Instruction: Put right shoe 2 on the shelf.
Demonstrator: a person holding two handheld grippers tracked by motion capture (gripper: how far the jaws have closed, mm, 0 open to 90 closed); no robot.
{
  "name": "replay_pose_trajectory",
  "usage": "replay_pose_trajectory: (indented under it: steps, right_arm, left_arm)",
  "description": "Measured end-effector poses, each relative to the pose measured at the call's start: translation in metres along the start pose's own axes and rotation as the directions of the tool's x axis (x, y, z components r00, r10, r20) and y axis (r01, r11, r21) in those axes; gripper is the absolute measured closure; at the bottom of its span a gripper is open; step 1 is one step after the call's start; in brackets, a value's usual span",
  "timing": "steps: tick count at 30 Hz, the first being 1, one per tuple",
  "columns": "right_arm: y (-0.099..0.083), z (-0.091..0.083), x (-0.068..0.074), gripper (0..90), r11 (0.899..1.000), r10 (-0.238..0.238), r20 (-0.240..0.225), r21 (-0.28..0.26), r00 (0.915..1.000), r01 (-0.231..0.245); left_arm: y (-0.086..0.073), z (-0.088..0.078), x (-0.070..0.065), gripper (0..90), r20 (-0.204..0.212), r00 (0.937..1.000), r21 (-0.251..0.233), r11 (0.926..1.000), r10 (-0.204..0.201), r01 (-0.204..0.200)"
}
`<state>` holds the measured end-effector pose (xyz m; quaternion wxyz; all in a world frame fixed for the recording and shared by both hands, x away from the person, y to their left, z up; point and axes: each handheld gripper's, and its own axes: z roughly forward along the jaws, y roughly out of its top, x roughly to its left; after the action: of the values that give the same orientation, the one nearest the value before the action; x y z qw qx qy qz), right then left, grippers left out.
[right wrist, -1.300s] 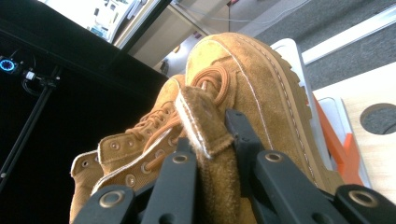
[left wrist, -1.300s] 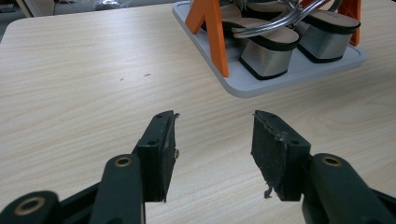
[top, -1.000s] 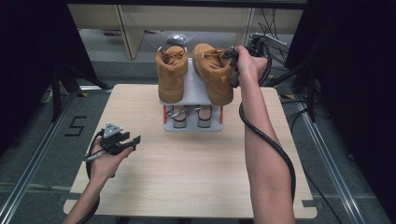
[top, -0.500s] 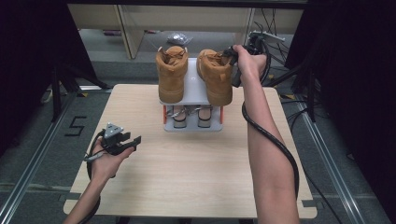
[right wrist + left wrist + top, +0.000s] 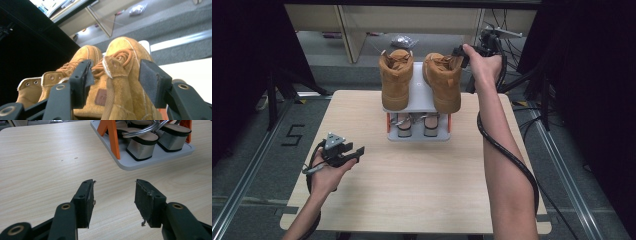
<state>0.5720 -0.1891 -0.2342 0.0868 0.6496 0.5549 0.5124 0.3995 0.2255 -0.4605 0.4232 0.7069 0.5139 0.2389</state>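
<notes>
Two tan suede boots stand on the top shelf of a small grey rack [image 5: 418, 136] at the table's far edge: the left boot [image 5: 396, 80] and the right boot [image 5: 444, 82]. My right gripper [image 5: 460, 54] is at the right boot's collar. In the right gripper view its jaws [image 5: 116, 75] have just been opening; the boot's collar and laces [image 5: 120, 75] sit between them, and the pads no longer press on it. The other boot [image 5: 85, 53] lies beyond. My left gripper [image 5: 357, 152] hovers low over the table's near left, open and holding nothing [image 5: 115, 192].
The rack's lower tier holds a pair of sandals with silver block heels [image 5: 142, 147] between orange uprights [image 5: 110, 135]. Bare wooden tabletop [image 5: 422, 185] spreads in front of the rack. A black cable [image 5: 507, 155] trails along the right forearm. Shelving and floor lie beyond the table.
The right boot, tilted before, now stands straight beside the left boot on the top shelf. The right gripper's jaws have parted from its collar. The left gripper has stayed put.
</notes>
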Motion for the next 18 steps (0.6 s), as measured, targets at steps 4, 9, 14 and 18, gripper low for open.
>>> replay_pose_trajectory:
  steps: [4, 9, 14, 18]
  right_arm:
    - [-0.001, -0.012, -0.005, 43.9, 0.999, -0.023, -0.013, -0.023, 0.9997, 0.023]
    - [-0.005, -0.031, -0.017, 44.2, 0.997, -0.042, -0.034, -0.064, 0.9985, 0.04]
    - [-0.013, -0.044, -0.035, 48.5, 0.996, -0.04, -0.037, -0.077, 0.9985, 0.037]
    - [-0.028, -0.05, -0.052, 51.6, 0.997, -0.054, -0.026, -0.057, 0.9982, 0.053]
  left_arm:
    - [0.0, 0.0, -0.001, 48.9, 0.002, 1.0, -0.001, 1.0, 0.001, -0.001]
    - [-0.001, 0.002, -0.002, 48.9, 0.009, 1.0, -0.007, 1.0, 0.001, -0.001]
    - [-0.001, 0.001, -0.003, 48.9, 0.002, 1.0, 0.0, 1.0, 0.001, -0.001]
    - [-0.002, 0.003, -0.005, 48.9, 0.011, 0.9999, -0.009, 1.0, 0.002, -0.002]
